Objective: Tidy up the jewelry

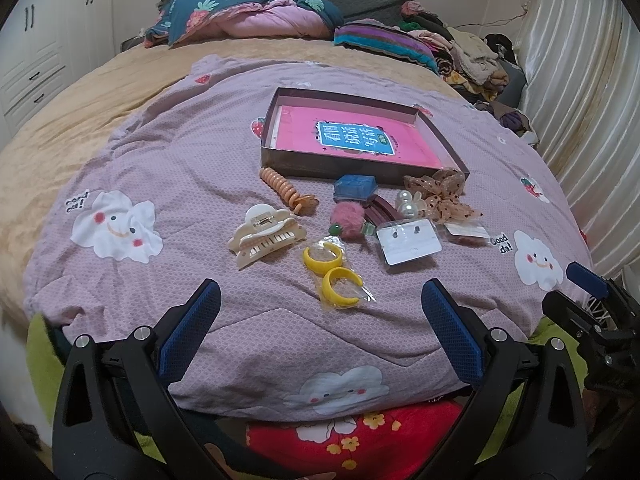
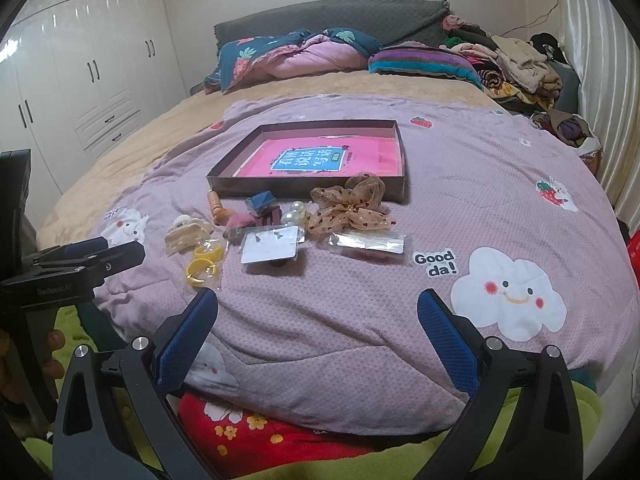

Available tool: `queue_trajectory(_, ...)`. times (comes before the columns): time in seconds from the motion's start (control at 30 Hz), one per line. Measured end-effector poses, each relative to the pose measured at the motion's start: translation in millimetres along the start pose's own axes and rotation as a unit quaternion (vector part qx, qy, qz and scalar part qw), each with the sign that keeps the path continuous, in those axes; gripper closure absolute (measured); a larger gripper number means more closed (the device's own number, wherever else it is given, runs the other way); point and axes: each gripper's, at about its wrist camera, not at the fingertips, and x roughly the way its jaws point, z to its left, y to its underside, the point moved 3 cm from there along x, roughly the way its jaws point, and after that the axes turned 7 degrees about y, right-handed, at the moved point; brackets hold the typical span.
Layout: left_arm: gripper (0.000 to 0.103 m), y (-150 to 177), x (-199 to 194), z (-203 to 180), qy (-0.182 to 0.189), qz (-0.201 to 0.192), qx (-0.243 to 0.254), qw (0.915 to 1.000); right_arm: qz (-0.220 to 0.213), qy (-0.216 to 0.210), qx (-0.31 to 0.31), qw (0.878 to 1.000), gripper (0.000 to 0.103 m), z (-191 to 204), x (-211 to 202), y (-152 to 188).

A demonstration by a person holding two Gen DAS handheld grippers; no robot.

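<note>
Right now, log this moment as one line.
stage: start | left gripper: open, empty | right gripper: open, empty | jewelry: loose on quilt | tray: holds pink book only

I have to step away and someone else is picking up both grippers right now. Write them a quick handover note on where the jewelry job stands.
Left gripper: open, empty, hovering over the near edge of the quilt.
Right gripper: open, empty, also at the near edge.
Box: shallow, open, mid-quilt, holding only a pink booklet.
Jewelry: all lying loose in front of the box: yellow hoop earrings in a clear bag, cream claw clip, orange spiral tie, pink pompom, stud card, pearls, dotted bow, blue case.
Done: nothing placed in the box yet.
Left: everything; the hoops lie nearest the left fingers.
</note>
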Motion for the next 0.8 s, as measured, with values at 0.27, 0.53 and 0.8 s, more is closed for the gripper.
queue_trajectory(0.27, 0.009, -3, 3, 19, -0.008, -0.005, -0.030, 0.9995, 0.009, -0.002, -0.016, 1.000, 0.004, 3, 12, -14)
queue_trajectory(0.53, 0.009, -9, 3, 57, -0.028, -0.012, -0.058, 0.9978, 0.021, -0.023, -0.030, 0.999, 0.004, 12, 30, -34)
queue_trajectory(0.8, 0.009, -20, 17, 86, -0.042, 0.001, -0.065, 0.9970, 0.027, -0.047, -0.034, 0.998, 0.004, 16, 49, -60)
